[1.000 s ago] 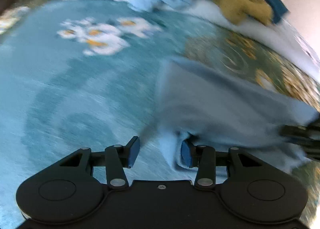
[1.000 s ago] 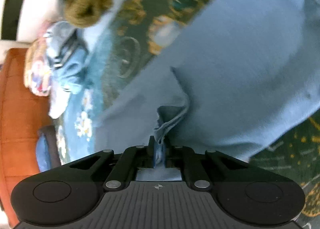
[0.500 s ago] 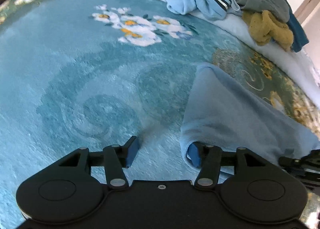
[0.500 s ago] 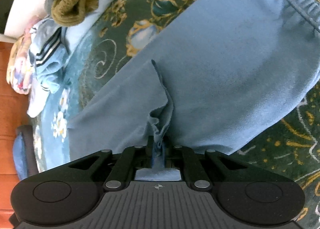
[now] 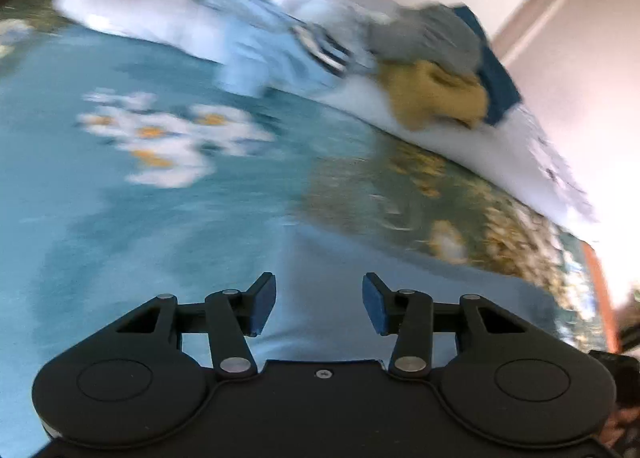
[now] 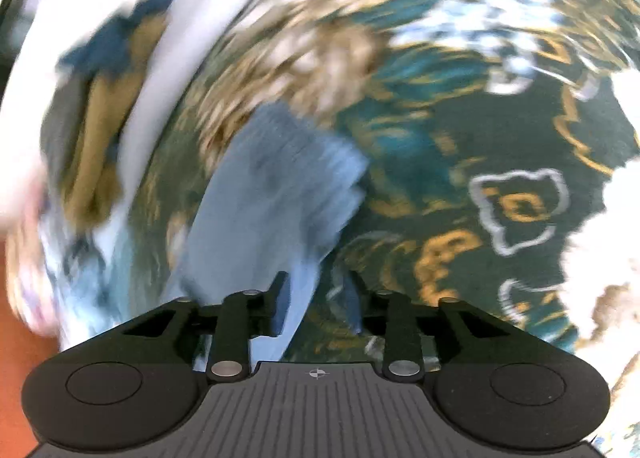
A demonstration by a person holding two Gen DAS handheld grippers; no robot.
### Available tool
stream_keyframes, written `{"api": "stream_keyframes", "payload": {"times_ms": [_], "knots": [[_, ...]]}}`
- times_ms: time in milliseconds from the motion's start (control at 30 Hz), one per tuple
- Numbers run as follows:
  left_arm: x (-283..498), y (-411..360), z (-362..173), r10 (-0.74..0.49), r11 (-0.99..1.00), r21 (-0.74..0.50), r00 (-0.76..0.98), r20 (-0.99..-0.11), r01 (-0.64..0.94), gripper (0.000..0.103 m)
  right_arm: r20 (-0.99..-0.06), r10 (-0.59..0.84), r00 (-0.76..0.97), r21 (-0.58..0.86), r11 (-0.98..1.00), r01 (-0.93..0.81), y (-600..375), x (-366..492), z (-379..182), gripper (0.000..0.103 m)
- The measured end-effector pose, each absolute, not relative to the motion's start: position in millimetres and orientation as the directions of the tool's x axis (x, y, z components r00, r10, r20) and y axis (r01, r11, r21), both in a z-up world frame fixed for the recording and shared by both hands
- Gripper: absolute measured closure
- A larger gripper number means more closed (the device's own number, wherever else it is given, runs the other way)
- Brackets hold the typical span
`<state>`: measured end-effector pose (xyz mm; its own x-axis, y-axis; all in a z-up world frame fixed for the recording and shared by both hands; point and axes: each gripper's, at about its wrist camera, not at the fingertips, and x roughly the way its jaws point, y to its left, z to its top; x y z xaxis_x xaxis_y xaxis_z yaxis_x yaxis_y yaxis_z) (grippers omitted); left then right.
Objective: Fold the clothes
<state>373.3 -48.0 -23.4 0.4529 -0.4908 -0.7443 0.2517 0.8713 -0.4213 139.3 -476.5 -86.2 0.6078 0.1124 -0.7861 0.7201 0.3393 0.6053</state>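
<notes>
A light blue garment (image 5: 320,290) lies folded on the patterned blanket, under and ahead of my left gripper (image 5: 319,304), which is open and empty above it. In the right wrist view the same blue garment (image 6: 264,194) lies ahead and to the left, with one edge running between the fingers of my right gripper (image 6: 316,300). The right jaws stand apart and do not pinch the cloth. Both views are blurred by motion.
A pile of unfolded clothes lies at the far edge: a light blue striped top (image 5: 280,50), a grey piece (image 5: 424,34) and a mustard piece (image 5: 436,94) on a white sheet. The blanket (image 6: 500,138) has teal, floral and gold patterns.
My right gripper opened and let go of the blue garment. My left gripper shifted right, over the garment. Both cameras swung quickly.
</notes>
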Motion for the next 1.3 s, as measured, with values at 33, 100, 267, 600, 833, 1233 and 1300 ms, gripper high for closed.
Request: {"api": "stream_keyframes", "payload": {"times_ms": [33, 100, 267, 600, 833, 1233, 1300], "knots": [[375, -65, -26, -0.515, 0.857, -0.434, 0.437, -0.737, 0.277, 0.063, -0.767, 0.105, 0.633, 0.631, 0.299, 0.716, -482, 135, -91, 0.065], [374, -97, -34, -0.575, 0.818, -0.487, 0.392, -0.718, 0.307, 0.065, -0.742, 0.077, 0.666, 0.663, 0.228, 0.713, -490, 130, -98, 0.065], [360, -160, -64, -0.614, 0.785, -0.534, 0.275, -0.74, 0.314, 0.073, -0.749, 0.041, 0.661, 0.657, 0.175, 0.733, -494, 139, -113, 0.064], [366, -106, -57, -0.633, 0.771, -0.614, 0.305, -0.711, 0.168, 0.07, -0.791, -0.091, 0.604, 0.448, 0.586, 0.675, -458, 181, -52, 0.088], [390, -13, -41, -0.592, 0.769, -0.639, 0.399, -0.7, 0.019, 0.065, -0.687, -0.105, 0.719, 0.308, 0.855, 0.418, -385, 232, 14, 0.088], [395, 49, -54, -0.672, 0.603, -0.767, 0.378, -0.637, -0.22, 0.059, -0.747, 0.105, 0.656, 0.16, 0.987, 0.023, -207, 293, -4, 0.088], [395, 45, -61, -0.705, 0.567, -0.791, 0.362, -0.61, -0.228, 0.058, -0.773, 0.097, 0.627, 0.124, 0.992, -0.001, -188, 295, -15, 0.088]]}}
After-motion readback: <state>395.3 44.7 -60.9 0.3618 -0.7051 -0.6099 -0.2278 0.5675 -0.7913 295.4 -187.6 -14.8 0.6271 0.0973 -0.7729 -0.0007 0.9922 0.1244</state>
